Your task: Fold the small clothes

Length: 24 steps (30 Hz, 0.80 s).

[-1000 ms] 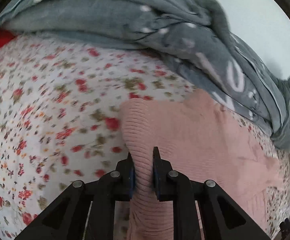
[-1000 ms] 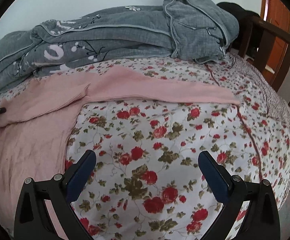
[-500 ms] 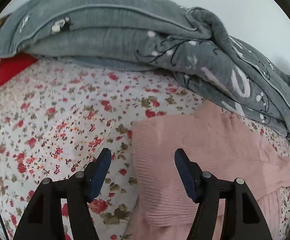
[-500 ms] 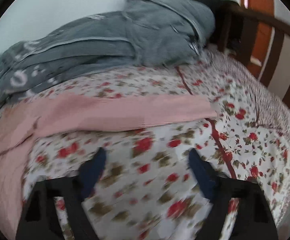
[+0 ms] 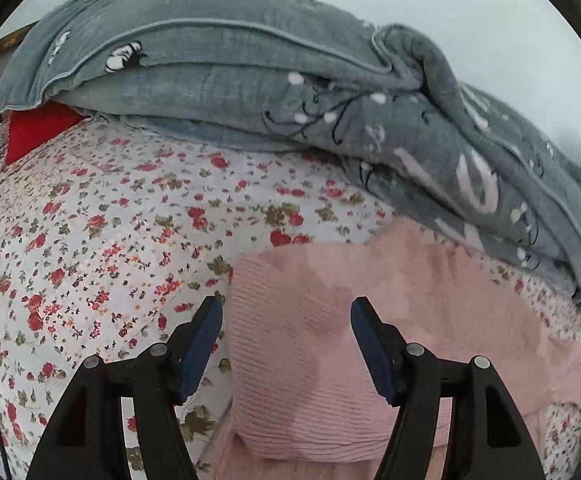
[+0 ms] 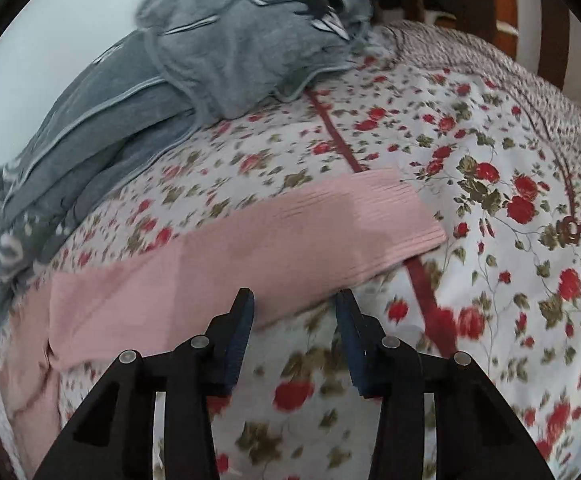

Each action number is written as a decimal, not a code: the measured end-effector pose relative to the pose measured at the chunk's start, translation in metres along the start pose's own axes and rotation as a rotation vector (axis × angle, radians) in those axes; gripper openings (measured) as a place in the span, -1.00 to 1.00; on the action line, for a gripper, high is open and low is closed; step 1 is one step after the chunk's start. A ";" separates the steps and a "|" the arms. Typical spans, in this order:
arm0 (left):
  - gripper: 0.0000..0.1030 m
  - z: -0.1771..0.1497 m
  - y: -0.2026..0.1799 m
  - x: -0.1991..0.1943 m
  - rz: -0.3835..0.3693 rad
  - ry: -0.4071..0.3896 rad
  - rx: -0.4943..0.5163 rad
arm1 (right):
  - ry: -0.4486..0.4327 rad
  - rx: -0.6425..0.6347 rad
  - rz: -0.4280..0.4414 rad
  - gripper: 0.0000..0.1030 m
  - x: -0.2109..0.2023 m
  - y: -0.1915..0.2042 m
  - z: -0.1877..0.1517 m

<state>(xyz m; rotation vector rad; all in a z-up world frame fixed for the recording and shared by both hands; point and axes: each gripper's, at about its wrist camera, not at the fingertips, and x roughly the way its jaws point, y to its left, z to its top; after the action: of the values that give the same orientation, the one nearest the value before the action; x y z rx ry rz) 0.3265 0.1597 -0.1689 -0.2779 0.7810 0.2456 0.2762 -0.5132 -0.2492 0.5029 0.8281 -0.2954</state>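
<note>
A floral bedsheet (image 5: 90, 240) carries a grey quilt (image 5: 250, 92) and, nearer, the pink sweater (image 5: 330, 340) lying flat. The left gripper (image 5: 286, 340) hangs released above its folded sleeve. The right gripper (image 6: 294, 320) is closing, empty, at the edge of the other sleeve (image 6: 290, 236).

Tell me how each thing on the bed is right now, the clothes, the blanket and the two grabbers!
Pink ribbed knit sweater: lying flat on the bed, one long sleeve stretched out straight, held by neither gripper.
Grey patterned blanket: bunched in a heap at the back of the bed.
Floral bedsheet: spread out under everything.
Left gripper: open above the sweater.
Right gripper: jaws closing near the sleeve's edge, not gripping yet.
</note>
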 end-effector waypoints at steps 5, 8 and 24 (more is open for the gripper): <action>0.26 0.000 0.000 -0.002 -0.015 -0.004 0.001 | -0.007 0.067 -0.009 -0.18 0.013 -0.013 0.018; 0.26 0.000 0.002 -0.008 -0.032 -0.011 -0.007 | -0.008 0.088 -0.026 -0.76 0.017 -0.016 0.027; 0.26 -0.029 0.080 -0.074 -0.055 -0.072 -0.031 | -0.401 -0.379 0.011 -0.88 -0.146 0.167 0.035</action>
<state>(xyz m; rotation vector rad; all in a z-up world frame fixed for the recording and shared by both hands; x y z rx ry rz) 0.2316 0.2160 -0.1478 -0.3176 0.6982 0.2150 0.2773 -0.3824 -0.0669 0.0856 0.4723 -0.2123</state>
